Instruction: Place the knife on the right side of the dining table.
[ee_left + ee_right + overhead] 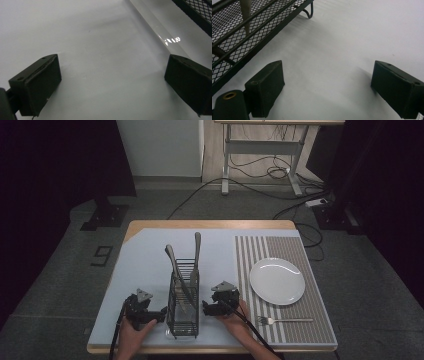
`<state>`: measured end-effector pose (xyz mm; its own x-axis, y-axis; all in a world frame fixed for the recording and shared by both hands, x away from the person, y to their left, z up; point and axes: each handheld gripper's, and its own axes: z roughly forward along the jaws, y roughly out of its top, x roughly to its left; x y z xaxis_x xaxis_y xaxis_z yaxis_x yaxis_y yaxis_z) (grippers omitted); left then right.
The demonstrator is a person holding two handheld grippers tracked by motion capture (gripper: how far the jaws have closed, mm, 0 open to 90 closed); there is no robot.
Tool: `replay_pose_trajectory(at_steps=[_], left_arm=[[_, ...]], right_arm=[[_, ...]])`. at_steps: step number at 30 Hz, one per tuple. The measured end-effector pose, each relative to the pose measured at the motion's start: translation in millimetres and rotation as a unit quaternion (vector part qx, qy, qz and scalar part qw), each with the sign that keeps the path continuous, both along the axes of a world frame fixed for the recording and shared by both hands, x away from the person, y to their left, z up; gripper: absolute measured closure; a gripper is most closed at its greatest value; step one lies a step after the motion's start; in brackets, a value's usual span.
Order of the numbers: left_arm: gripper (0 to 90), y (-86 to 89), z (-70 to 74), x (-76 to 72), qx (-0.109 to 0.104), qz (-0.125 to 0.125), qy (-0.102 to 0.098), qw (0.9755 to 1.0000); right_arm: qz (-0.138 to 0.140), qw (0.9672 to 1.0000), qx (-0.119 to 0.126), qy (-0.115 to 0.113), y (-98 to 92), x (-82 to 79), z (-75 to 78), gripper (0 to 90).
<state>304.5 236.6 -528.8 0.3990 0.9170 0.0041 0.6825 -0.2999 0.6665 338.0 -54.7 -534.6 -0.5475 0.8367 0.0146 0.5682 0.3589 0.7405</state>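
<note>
Black mesh cutlery rack (183,306) stands on the pale blue mat (145,270), two knives upright inside. Left gripper (161,314) just left of rack, jaws spread, nothing between. Right gripper (205,307) just right of rack, jaws spread, empty. White plate (277,281) and fork (285,320) sit on striped placemat (320,320)

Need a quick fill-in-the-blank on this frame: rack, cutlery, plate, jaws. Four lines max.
1. The wire rack stands between the left gripper and the ____ gripper.
2. The plate lies on the ____ mat.
3. The fork lies on the mat just in front of the ____.
4. Both grippers' jaws are ____, with nothing between them.

Missing words: right; striped; plate; open
</note>
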Motion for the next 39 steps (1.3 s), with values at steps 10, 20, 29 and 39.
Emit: replay_pose_trajectory(at_steps=[10,20,29,39], left_arm=[[0.2,0.0,0.0,0.0,0.0,0.0,0.0,1.0],[0.2,0.1,0.1,0.2,0.0,0.0,0.0,1.0],[0.2,0.1,0.1,0.2,0.0,0.0,0.001,1.0],[0.2,0.1,0.1,0.2,0.0,0.0,0.001,1.0]], right_arm=[[0.001,1.0,-0.002,0.0,0.6,0.1,0.2,10.8],[0.001,0.9999,0.001,-0.015,-0.2,-2.7,1.4,18.4],[0.006,0.998,0.06,-0.017,-8.4,-6.3,14.9,17.1],[0.011,0.9926,0.118,-0.025,-28.3,-5.9,46.3,16.7]])
